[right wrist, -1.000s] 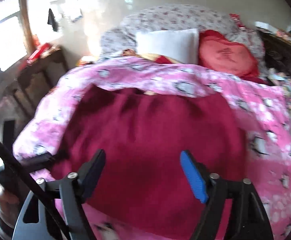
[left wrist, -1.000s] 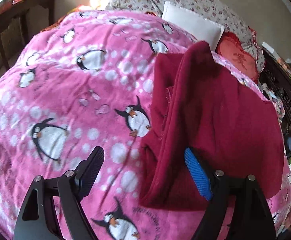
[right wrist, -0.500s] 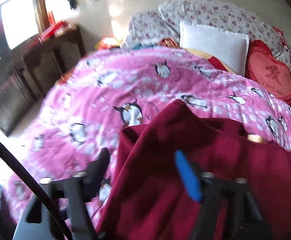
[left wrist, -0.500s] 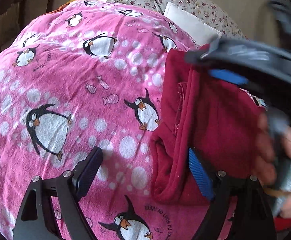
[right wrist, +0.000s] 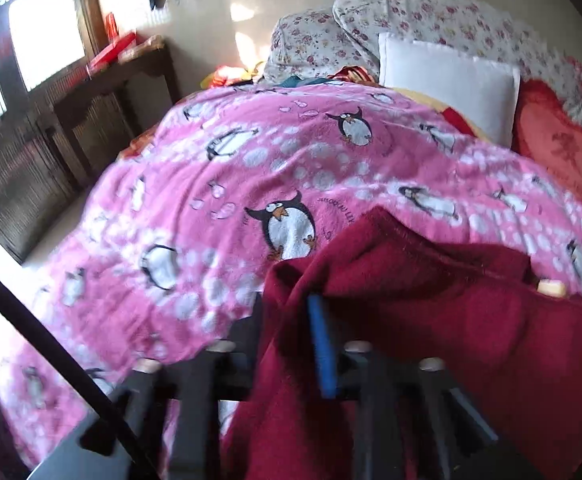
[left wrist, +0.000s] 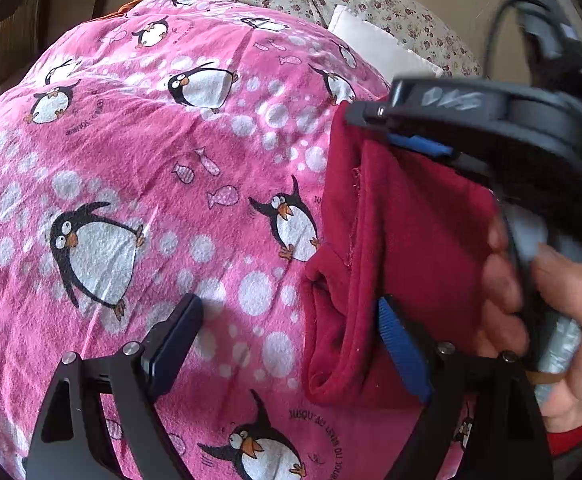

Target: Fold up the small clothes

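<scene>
A dark red fleece garment (left wrist: 407, 240) lies partly folded on the pink penguin blanket (left wrist: 139, 184). My left gripper (left wrist: 291, 344) is open, low over the garment's near left corner, its blue pad against the red cloth. My right gripper (right wrist: 287, 332) is shut on the garment's (right wrist: 431, 320) left edge, with cloth bunched between its jaws. In the left wrist view the right gripper (left wrist: 419, 136) reaches in from the right and pinches the garment's far edge, held by a hand (left wrist: 551, 320).
A white pillow (right wrist: 447, 84), a red cushion (right wrist: 559, 148) and floral bedding (right wrist: 391, 24) lie at the head of the bed. A dark wooden table (right wrist: 103, 96) stands by the window at the left.
My right gripper swung left to the garment's left edge and closed on it. My left gripper dropped closer to the near corner and stayed open.
</scene>
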